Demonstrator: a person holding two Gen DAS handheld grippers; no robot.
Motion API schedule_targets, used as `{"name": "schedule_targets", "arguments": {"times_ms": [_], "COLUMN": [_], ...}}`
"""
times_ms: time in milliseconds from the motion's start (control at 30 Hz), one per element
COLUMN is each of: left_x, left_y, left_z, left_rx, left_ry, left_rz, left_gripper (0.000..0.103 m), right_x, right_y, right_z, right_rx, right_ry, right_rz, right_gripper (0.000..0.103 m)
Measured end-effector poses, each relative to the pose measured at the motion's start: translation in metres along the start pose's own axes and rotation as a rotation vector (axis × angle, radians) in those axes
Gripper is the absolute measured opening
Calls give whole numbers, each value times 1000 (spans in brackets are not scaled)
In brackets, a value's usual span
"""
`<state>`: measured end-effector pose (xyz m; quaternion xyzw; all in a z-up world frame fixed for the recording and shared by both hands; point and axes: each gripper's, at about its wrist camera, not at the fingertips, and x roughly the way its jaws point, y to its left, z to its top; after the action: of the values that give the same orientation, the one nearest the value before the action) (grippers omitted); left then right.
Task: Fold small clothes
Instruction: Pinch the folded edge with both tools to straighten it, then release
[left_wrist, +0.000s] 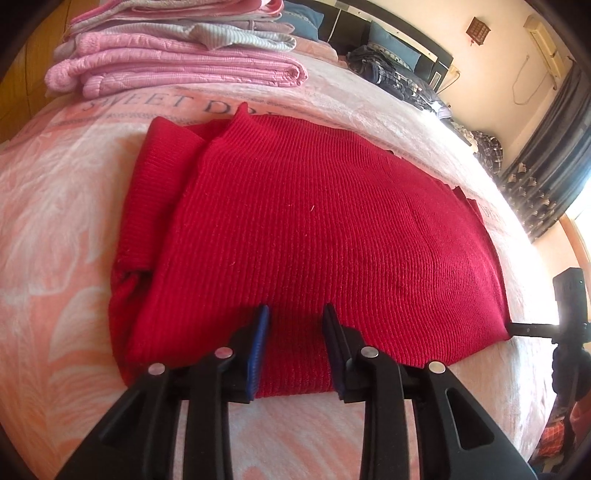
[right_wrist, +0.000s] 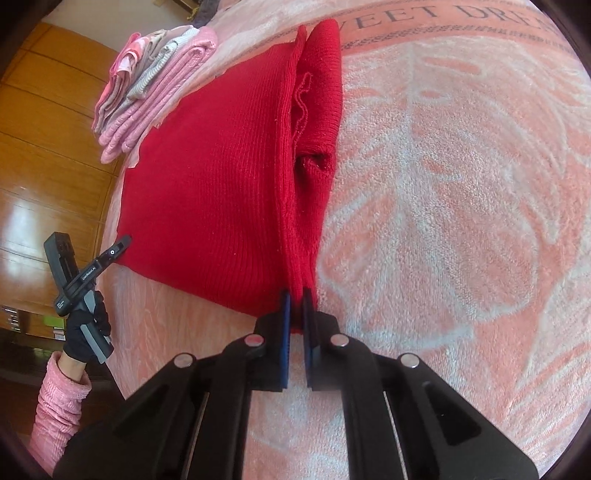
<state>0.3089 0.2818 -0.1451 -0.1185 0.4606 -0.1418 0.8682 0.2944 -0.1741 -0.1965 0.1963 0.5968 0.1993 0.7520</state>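
A red knitted garment is seen spread flat on the pink bed cover, the left gripper held parted over its near edge, pink folded clothes stacked behind.
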Motion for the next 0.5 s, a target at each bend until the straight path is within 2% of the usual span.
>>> {"name": "schedule_targets", "arguments": {"times_ms": [133, 200, 233, 267, 300, 333, 400, 500], "left_x": [-3, -9, -12, -14, -17, -19, -21, -16], "left_y": [-5, -7, -9, -12, -15, -18, -21, -23], "left_z": [3, 6, 9, 12, 15, 18, 23, 28], "left_rx": [-5, -20, -23, -20, -15, -13, -21, -24], "left_ry": [0, -13, -25, -38, -52, -66, -85, -81], "left_rz": [6, -8, -15, -17, -10, -2, -6, 0], "left_gripper": [36, 38, 39, 41, 47, 55, 60, 61], "right_x": [-3, -10, -15, -23, -30, -37, -43, -35], "right_y": [0, 2, 3, 4, 5, 5, 4, 0], "right_z": [-1, 3, 5, 8, 12, 17, 26, 38], "right_rx": [11, 25, 22, 19, 26, 36, 48, 71], "right_ry": [-2, -11, -28, -50, -73, -97, -122, -111], "right_rz": [22, 33, 34, 40, 49, 60, 72, 78], "right_gripper": [11, 21, 22, 29, 42, 48, 50, 52]}}
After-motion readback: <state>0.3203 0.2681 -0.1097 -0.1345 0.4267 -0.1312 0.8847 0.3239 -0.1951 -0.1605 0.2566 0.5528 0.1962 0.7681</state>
